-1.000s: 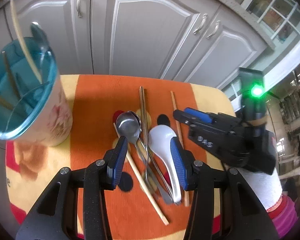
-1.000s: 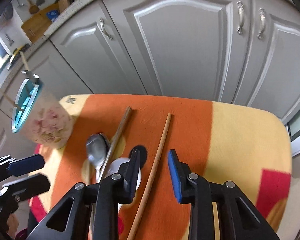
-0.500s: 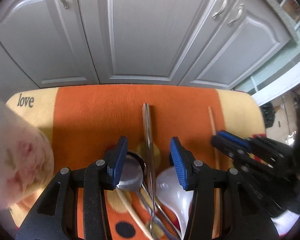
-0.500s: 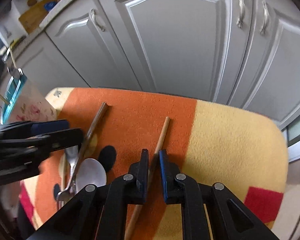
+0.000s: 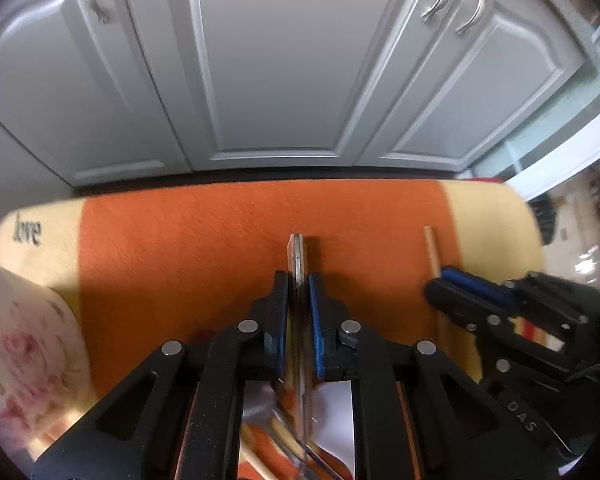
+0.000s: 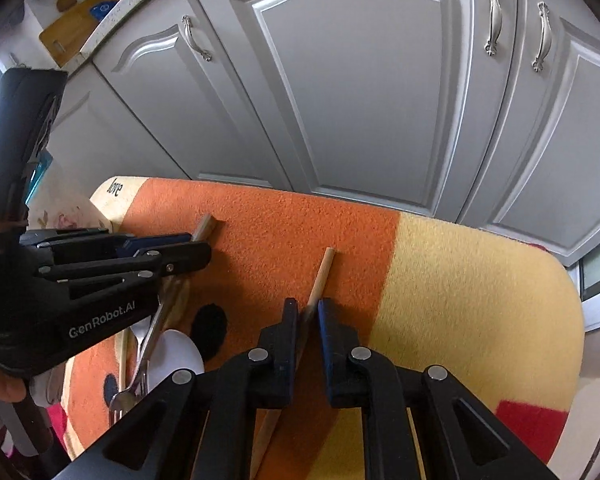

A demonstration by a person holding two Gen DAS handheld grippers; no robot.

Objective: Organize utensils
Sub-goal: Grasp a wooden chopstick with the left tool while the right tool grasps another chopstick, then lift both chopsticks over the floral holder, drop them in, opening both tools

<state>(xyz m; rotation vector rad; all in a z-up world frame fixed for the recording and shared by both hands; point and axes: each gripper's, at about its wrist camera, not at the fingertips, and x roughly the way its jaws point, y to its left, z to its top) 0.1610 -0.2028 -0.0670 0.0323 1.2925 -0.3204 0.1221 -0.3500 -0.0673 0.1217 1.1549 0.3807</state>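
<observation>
Two fisheye wrist views, close over one small table, both facing grey cabinet doors.

Each camera looks steeply down along its own black two-finger gripper: left gripper (image 5: 299, 280), right gripper (image 6: 307, 307). Both views share the orange-and-yellow fleece table cover (image 5: 188, 248) (image 6: 460, 280), the grey panelled cabinet doors (image 5: 276, 60) (image 6: 364, 80), and each other's gripper at the frame edge.

You had two grippers (image 5: 299, 292) (image 6: 308, 312), two chopsticks (image 6: 318, 284) (image 6: 121, 354), one white spoon (image 6: 176, 354) and one cup (image 5: 28, 360) on the cloth (image 6: 460, 300).
</observation>
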